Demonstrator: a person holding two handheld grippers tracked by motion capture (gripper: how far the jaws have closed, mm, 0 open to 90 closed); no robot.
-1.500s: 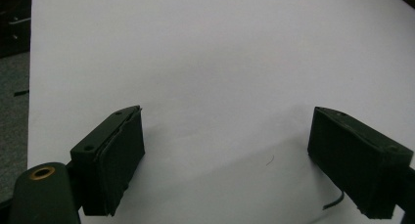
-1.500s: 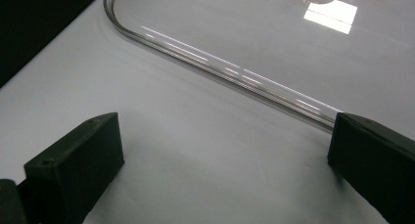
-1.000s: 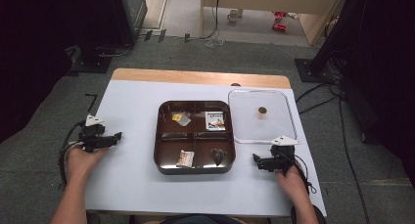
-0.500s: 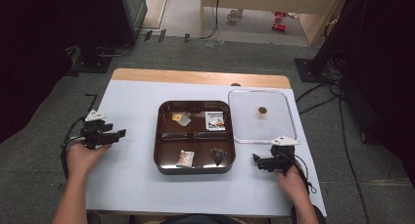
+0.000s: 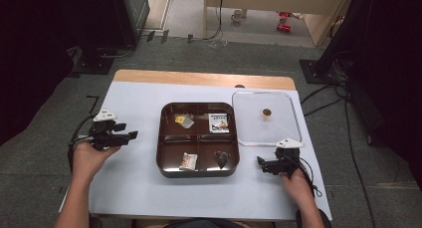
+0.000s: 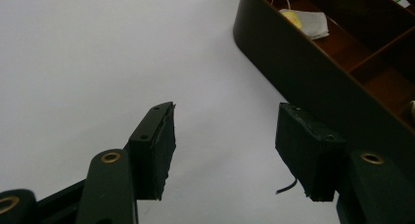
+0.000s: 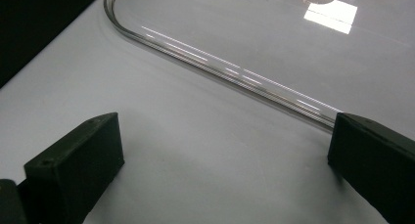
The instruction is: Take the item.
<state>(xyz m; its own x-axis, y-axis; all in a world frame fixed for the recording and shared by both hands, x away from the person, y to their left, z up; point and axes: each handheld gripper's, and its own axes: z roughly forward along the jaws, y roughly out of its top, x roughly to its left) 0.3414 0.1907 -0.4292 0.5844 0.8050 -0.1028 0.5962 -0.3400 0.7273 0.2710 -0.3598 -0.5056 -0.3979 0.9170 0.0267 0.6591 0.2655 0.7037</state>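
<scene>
The left claw (image 5: pixel 130 135) hovers above the white counter (image 5: pixel 139 108), left of the dark brown four-compartment tray (image 5: pixel 198 171). Its jaws have just been closing and now stand partly apart, with nothing between them but bare counter; the left gripper view shows the tray wall just beyond the pads (image 6: pixel 161 150). The right claw (image 5: pixel 261 163) sits low over the counter right of the tray, jaws spread wide and empty, near the front rim of the clear plastic lid (image 7: pixel 220 67), which lies flat just beside the tray.
</scene>
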